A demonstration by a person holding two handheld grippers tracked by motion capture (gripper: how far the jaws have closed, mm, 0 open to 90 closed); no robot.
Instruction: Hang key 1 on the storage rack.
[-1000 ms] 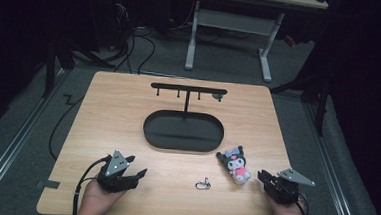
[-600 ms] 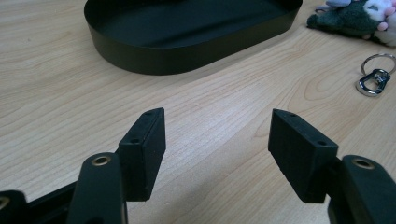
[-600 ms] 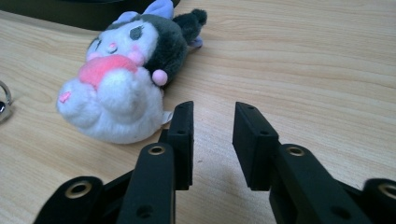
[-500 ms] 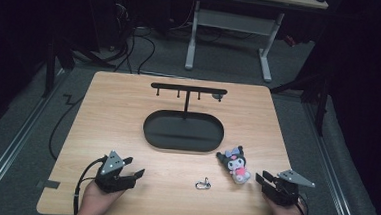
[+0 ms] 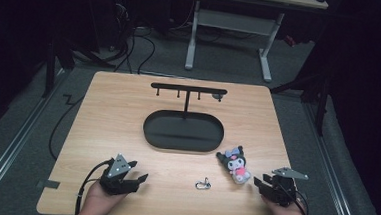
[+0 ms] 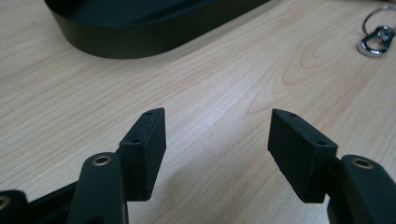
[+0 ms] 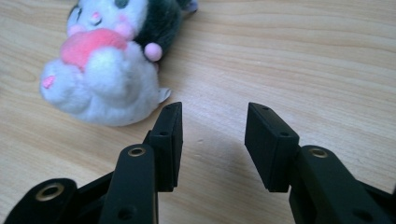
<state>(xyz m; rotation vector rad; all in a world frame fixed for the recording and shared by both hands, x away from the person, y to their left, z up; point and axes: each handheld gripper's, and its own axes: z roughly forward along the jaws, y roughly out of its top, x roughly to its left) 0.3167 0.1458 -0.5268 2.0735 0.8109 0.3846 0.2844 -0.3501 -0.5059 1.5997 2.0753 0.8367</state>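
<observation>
A small plush toy (image 5: 235, 163) with a dark hood, white body and pink heart lies on the wooden table (image 5: 113, 113), right of centre; in the right gripper view the plush toy (image 7: 105, 60) sits just beyond the left jaw. My right gripper (image 5: 260, 184) rests near the front right edge; its jaws have just been opening, with only bare wood between them (image 7: 212, 142). My left gripper (image 5: 141, 178) sits at the front left, open over bare wood (image 6: 217, 149). A silver key ring clip (image 5: 202, 184) lies between the two grippers, also the key ring clip (image 6: 376, 39).
A black oval tray (image 5: 183, 132) with an upright post and a hook bar (image 5: 188, 90) stands mid-table; its wall (image 6: 140, 35) lies beyond the left jaws. A desk frame (image 5: 228, 34) and cables stand on the floor behind.
The right gripper's jaws have spread wider apart. Both hands stay in place, and the plush toy and clip have not moved.
</observation>
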